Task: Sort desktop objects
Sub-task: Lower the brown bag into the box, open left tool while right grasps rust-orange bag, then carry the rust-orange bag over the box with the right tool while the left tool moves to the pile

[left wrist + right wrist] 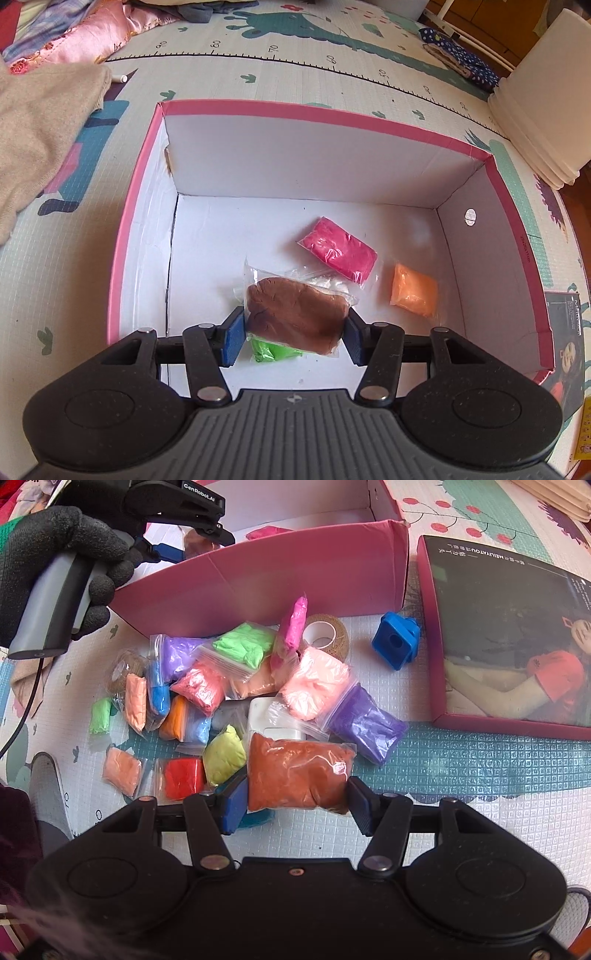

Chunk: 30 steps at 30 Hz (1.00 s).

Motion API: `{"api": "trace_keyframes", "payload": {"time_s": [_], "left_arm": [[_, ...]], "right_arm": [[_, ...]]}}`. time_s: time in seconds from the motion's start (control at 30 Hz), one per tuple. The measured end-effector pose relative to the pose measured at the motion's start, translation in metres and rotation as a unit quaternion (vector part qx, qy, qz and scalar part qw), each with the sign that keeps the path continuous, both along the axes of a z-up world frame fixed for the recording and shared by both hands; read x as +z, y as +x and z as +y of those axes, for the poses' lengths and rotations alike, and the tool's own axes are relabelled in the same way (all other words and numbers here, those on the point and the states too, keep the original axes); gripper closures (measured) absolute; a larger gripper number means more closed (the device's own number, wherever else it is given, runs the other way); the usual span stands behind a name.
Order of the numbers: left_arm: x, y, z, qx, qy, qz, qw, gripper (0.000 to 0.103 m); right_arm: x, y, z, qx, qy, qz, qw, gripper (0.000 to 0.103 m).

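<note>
Holding a brown clay bag (297, 315) over the pink box (314, 114) for deposit, the left tool (295, 332) grips it. Right tool (295, 801) clamps a rust-orange bag (297, 773) from the pile (229, 686), ready for sorting.

Bare box floor (207, 236) left of pink bag (338, 249).

Left wrist cam: sits above the pink box (317, 114), looks steeply down into it, close. Right wrist cam: low over the play mat (480, 775), faces fwd/down at the bag pile (236, 686), close. Shared: the pink box, its outer wall at top of right view, w/ the left gripper (173, 552) over it.
</note>
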State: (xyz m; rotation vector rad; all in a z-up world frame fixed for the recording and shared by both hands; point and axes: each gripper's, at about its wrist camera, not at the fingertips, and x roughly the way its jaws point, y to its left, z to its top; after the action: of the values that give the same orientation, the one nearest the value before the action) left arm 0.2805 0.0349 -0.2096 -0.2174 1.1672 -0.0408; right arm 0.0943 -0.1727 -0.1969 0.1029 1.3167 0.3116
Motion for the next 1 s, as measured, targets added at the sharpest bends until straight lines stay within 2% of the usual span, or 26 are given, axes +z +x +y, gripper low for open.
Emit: {"api": "trace_keyframes", "payload": {"time_s": [0.13, 0.3, 0.47, 0.73, 0.9, 1.0], "left_arm": [[-0.009, -0.001, -0.003, -0.006, -0.001, 0.018, 0.9998, 0.049], [-0.005, -0.003, -0.002, -0.005, -0.011, 0.019, 0.9997, 0.03], [0.004, -0.009, -0.004, -0.008, -0.009, 0.02, 0.9997, 0.029], [0.04, -0.032, -0.013, -0.032, 0.006, -0.005, 0.9995, 0.029], [0.073, -0.055, -0.02, -0.078, 0.04, -0.042, 0.9952, 0.029], [0.092, -0.068, -0.014, -0.08, 0.045, -0.061, 0.9939, 0.029]], "right_arm": [[0.002, 0.0, -0.003, -0.003, -0.003, 0.0, 1.0, 0.046], [0.006, -0.001, -0.008, -0.009, -0.006, -0.005, 1.0, 0.046], [0.013, -0.001, -0.01, -0.013, -0.008, -0.015, 1.0, 0.046], [0.031, 0.004, -0.012, -0.016, -0.001, -0.036, 0.999, 0.046], [0.046, 0.014, -0.013, -0.018, 0.005, -0.053, 0.998, 0.046], [0.059, 0.022, -0.011, -0.013, 0.005, -0.068, 0.998, 0.046]]}}
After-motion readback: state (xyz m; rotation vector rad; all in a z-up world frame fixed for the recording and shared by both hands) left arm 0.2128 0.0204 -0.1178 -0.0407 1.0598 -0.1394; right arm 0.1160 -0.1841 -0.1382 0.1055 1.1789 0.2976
